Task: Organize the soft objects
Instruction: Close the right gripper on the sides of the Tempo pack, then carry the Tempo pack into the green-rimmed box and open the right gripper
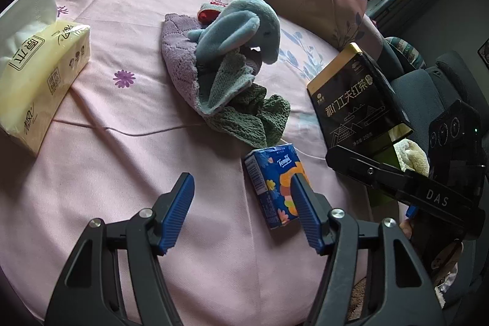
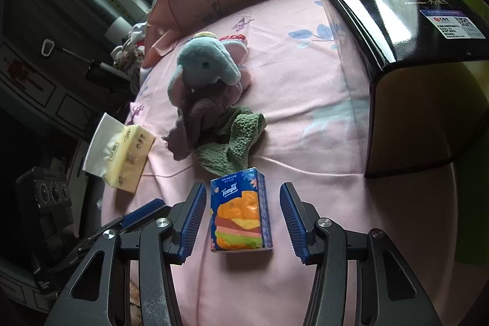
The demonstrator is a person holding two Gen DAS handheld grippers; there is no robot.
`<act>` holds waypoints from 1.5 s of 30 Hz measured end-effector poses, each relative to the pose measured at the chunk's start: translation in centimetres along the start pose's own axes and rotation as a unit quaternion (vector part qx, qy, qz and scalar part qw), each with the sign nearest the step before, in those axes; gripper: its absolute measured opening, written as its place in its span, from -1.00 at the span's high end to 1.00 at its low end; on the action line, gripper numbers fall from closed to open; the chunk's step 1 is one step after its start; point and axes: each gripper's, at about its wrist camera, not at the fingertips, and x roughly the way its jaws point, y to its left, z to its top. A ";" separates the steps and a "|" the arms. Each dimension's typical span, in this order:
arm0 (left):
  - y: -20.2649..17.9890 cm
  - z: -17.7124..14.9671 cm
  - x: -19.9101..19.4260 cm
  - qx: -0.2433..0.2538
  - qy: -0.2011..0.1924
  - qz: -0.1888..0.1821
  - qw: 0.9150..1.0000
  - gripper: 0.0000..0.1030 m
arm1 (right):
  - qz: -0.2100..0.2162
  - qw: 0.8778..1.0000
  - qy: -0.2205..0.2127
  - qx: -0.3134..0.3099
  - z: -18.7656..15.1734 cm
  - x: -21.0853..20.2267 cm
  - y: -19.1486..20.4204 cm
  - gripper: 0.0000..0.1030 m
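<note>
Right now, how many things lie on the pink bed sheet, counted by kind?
Tissue packs: 2, the yellow tissue pack and the blue Tempo pack
Knitted cloths: 2, the purple cloth and the green cloth
Plush elephant: 1
Black tea tin: 1
Total: 6

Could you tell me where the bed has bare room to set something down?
Bare sheet lies between the yellow tissue pack and the blue tissue packet. The plush elephant on the cloths crowds the middle; the black tin blocks the right.
</note>
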 end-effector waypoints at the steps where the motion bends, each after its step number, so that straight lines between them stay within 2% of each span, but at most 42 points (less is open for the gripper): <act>1: -0.2 -0.1 0.1 0.003 0.003 -0.005 1.000 -0.23 | 0.006 1.000 0.002 0.005 0.0 0.0 -0.1 0.03; 4: -1.0 -0.5 0.4 0.016 0.010 -0.009 1.000 -0.15 | 0.013 1.000 0.011 0.008 0.0 0.4 0.1 0.03; 7: -1.5 -0.8 1.1 0.023 0.020 -0.011 0.999 -0.05 | 0.001 1.000 0.023 -0.003 -0.3 1.2 0.7 0.03; 9: -1.8 -1.2 1.7 0.021 0.029 -0.020 0.999 0.06 | -0.005 0.999 0.034 -0.005 -0.4 1.9 0.8 0.03; 12: -2.5 -1.6 3.1 0.033 0.048 -0.041 0.997 0.35 | -0.008 0.999 0.052 -0.005 -0.7 3.2 0.8 0.04; 13: -2.6 -1.7 3.6 0.033 0.055 -0.038 0.997 0.43 | -0.005 0.998 0.060 -0.005 -0.8 3.7 0.9 0.12; 16: -3.4 -1.8 3.8 0.053 0.038 -0.013 0.998 0.39 | -0.032 0.998 0.056 -0.015 -0.9 4.5 1.2 0.25; 18: -4.0 -1.9 3.5 0.066 0.024 0.001 0.998 0.39 | -0.032 0.998 0.047 -0.021 -1.0 4.1 1.5 0.27; 27: -7.8 -1.4 -0.7 0.122 -0.080 0.026 0.989 0.41 | 0.013 0.999 -0.033 -0.041 -0.1 -1.3 2.4 0.26; 32: -11.8 -1.4 -2.4 0.178 -0.126 0.028 0.976 0.40 | 0.030 0.995 -0.090 -0.034 0.2 -5.6 1.9 0.26; 39: -18.1 -0.6 -2.4 0.234 -0.152 -0.007 0.960 0.41 | 0.006 0.982 -0.190 -0.010 0.4 -11.9 -0.7 0.26; 45: -23.8 -0.7 -0.1 0.289 -0.161 -0.025 0.944 0.38 | -0.001 0.967 -0.249 0.046 0.5 -15.7 -5.5 0.26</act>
